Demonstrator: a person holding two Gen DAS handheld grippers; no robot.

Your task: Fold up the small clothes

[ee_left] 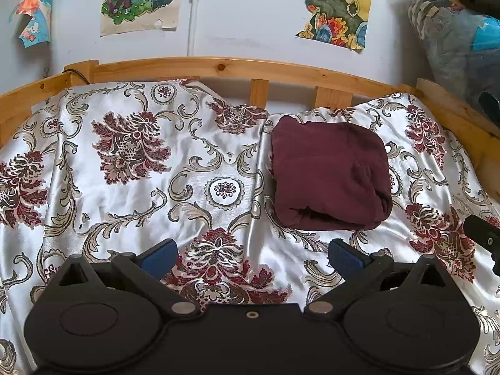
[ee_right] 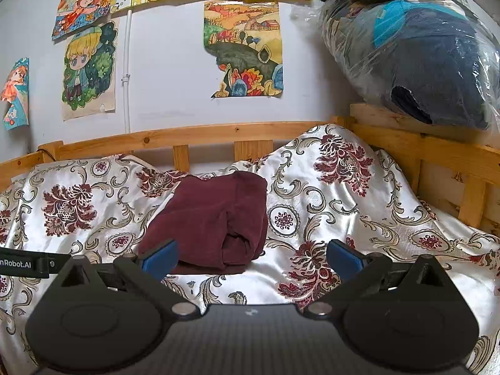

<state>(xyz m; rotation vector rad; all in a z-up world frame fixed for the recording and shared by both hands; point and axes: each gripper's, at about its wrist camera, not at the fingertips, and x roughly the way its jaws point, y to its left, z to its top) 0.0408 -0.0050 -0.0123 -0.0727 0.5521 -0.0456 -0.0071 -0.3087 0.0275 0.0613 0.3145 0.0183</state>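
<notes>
Hovering with its blue pads spread wide and nothing between them, the left gripper (ee_left: pixel 251 257) is hanging over the patterned bedspread (ee_left: pixel 125 187), on the near side of the maroon garment (ee_left: pixel 328 175) and a little off toward its left edge. The right gripper (ee_right: pixel 251 257) is likewise gaping and empty, its left pad (ee_right: pixel 159 257) sitting just at the garment's near left corner without clearly touching it.

The maroon garment is lying on the bedspread as a compact squarish bundle, layers stacked, a loose open edge facing the grippers. It is looking close to finished, so the step in hand is probably a tidy-up or release. Doing that well is meaning pressing the near open edge flat and squaring the corners against the bundle, keeping the pads low and level so the slippery bedspread beneath is not getting dragged along.

Beyond the garment the wooden bed rail (ee_right: pixel 218 132) is running, with drawings (ee_right: pixel 243 50) taped above it. Beside the garment's left, a black strap is showing white lettering reading "nRobot.AI" (ee_right: pixel 15 263), its start cut off
</notes>
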